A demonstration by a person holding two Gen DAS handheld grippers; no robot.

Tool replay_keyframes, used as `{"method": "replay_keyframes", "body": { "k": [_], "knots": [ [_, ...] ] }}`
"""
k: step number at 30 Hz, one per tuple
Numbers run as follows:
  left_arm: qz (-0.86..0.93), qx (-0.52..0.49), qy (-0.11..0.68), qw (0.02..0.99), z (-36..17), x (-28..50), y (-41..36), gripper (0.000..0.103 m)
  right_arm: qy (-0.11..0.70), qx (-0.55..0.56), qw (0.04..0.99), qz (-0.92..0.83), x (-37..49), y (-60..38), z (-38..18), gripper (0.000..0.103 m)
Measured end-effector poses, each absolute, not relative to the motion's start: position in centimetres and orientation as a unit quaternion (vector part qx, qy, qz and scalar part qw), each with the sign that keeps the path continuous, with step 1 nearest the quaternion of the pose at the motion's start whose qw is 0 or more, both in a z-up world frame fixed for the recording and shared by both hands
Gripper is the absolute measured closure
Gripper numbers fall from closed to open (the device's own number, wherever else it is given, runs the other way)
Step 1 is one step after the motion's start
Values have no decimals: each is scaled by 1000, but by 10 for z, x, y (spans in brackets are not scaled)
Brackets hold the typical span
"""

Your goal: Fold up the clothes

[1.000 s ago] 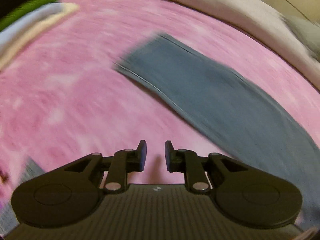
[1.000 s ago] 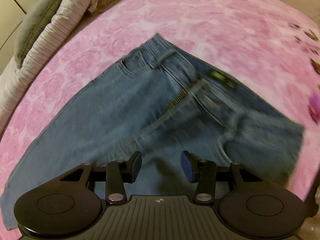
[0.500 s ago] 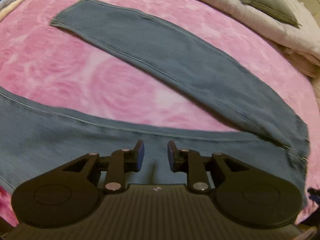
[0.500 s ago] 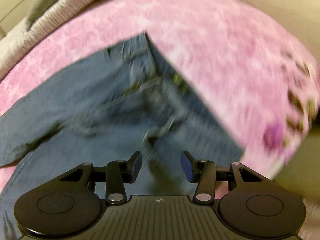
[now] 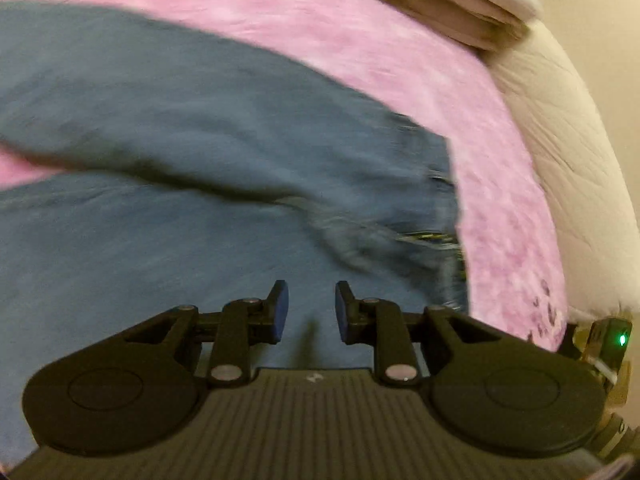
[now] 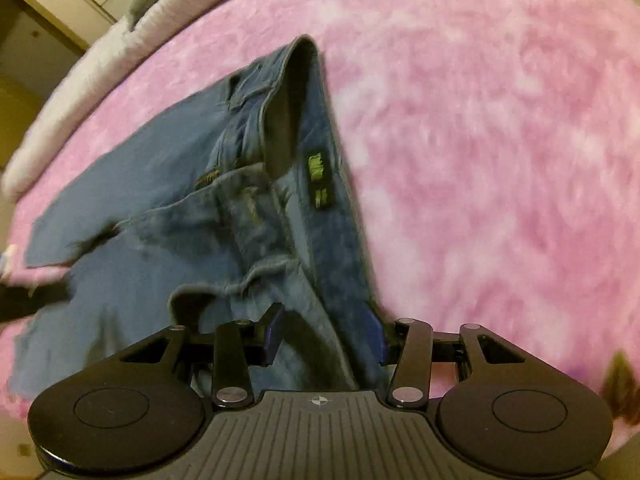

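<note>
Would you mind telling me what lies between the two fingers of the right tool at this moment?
In the right wrist view, the waistband end of the jeans runs between the fingers of the right tool; whether the pads press it is unclear.

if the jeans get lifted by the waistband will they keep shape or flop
Probably flop: the jeans already crease and bunch near the fly, and the waistband gapes open. The legs would likely hang and drag over the pink blanket. Denim this thick looks fairly heavy, so a waistband grip between the right gripper pads seems sensible.
</note>
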State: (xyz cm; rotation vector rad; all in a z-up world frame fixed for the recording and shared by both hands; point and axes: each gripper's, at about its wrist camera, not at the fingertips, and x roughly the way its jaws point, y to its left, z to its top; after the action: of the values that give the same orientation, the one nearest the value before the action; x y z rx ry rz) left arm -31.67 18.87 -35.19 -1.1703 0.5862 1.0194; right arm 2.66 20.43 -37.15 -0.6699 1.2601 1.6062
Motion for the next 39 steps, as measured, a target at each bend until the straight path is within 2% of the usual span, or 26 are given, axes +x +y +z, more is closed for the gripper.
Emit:
{"method": "replay_keyframes", "body": {
  "k": [2, 6, 8, 9, 10, 13, 16, 20, 24, 26, 28, 31, 35, 36, 37, 39],
  "knots": [
    [431, -500, 276, 699, -350, -294, 201, 77, 536, -248, 450, 670, 35, 197, -370, 56],
    [407, -487, 296, 714, -358, -269, 214, 76, 533, -238, 433, 687, 40, 197, -366, 61],
    [428, -484, 313, 696, -369, -265, 216, 79, 543, -260, 428, 675, 38, 201, -376, 82],
    [441, -481, 321, 687, -372, -266, 215, 79, 534, -270, 429, 677, 36, 201, -378, 97],
    [449, -481, 318, 682, -371, -269, 212, 79, 519, -278, 428, 686, 35, 199, -376, 100],
    [469, -498, 300, 665, -368, -290, 201, 79, 485, -278, 409, 722, 39, 195, -362, 100],
    [481, -522, 299, 638, -369, -314, 192, 79, 508, -262, 429, 699, 59, 205, -361, 99],
    [510, -506, 305, 625, -367, -332, 188, 79, 492, -239, 427, 720, 62, 235, -363, 99],
    [541, -524, 271, 600, -363, -363, 192, 79, 469, -251, 400, 746, 45, 266, -371, 96],
    [550, -537, 251, 588, -360, -377, 190, 79, 480, -218, 381, 760, 44, 280, -378, 90],
    [556, -544, 241, 580, -359, -384, 186, 79, 501, -177, 369, 762, 45, 296, -386, 73],
    [558, -553, 237, 571, -362, -385, 179, 79, 533, -135, 357, 755, 46, 316, -402, 66],
    [550, -567, 238, 565, -368, -382, 170, 79, 577, -113, 296, 752, 38, 334, -416, 67],
    [548, -567, 237, 567, -368, -381, 169, 79, 572, -129, 282, 759, 35, 336, -411, 73],
    [547, -567, 236, 569, -369, -380, 168, 79, 556, -144, 273, 772, 34, 335, -403, 87],
    [546, -568, 235, 570, -370, -379, 168, 79, 567, -118, 246, 777, 45, 335, -390, 97]
  ]
}}
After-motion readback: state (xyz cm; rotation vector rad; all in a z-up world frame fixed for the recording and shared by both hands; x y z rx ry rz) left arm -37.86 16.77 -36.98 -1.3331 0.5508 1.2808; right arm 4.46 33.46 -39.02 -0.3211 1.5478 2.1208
